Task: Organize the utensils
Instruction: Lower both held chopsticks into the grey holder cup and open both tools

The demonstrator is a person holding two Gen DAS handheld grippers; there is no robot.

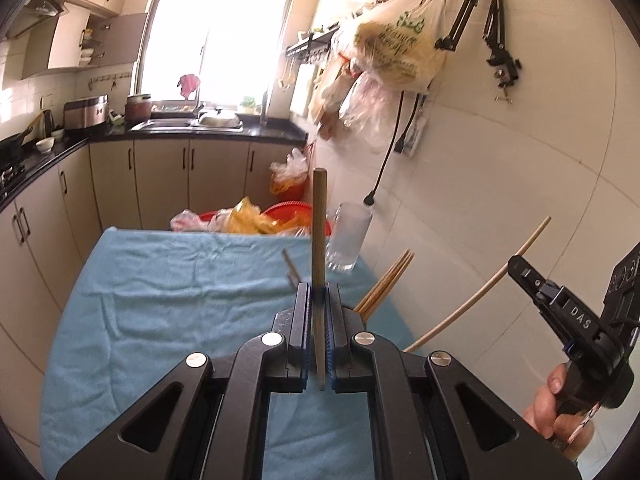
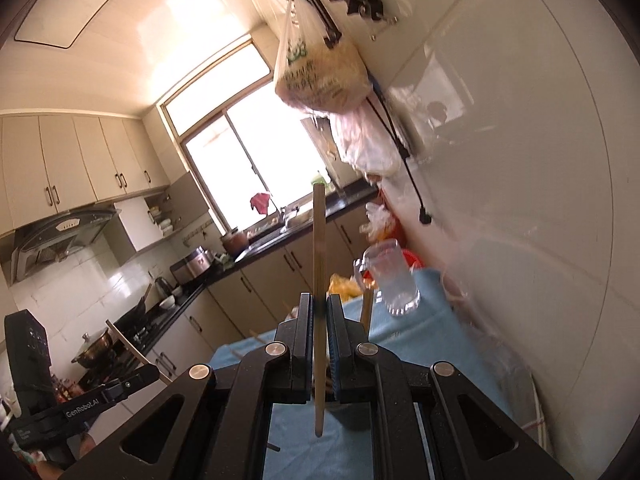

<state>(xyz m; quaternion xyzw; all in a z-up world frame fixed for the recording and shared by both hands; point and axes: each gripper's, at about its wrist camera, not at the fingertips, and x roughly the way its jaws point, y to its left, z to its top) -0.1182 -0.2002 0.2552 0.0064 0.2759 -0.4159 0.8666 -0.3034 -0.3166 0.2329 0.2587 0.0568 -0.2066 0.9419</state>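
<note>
In the left wrist view my left gripper [image 1: 319, 292] is shut on a brown wooden chopstick [image 1: 319, 220] that stands upright between the blue pads, above the blue cloth [image 1: 160, 300]. At the right edge my right gripper [image 1: 516, 266] holds a pale chopstick [image 1: 480, 292] that slants up toward the wall. Several chopsticks [image 1: 386, 284] stick up behind my left fingers; what holds them is hidden. In the right wrist view my right gripper [image 2: 319, 304] is shut on the pale chopstick [image 2: 319, 240]. My left gripper [image 2: 154, 372] shows at lower left with its chopstick [image 2: 128, 346].
A clear glass mug [image 1: 347, 240] stands on the cloth's far right corner, by the tiled wall [image 1: 500, 180]. One loose chopstick [image 1: 290, 266] lies near it. Beyond the table are a red basin [image 1: 296, 214] with plastic bags, hanging bags [image 1: 396, 52] and kitchen counters [image 1: 180, 132].
</note>
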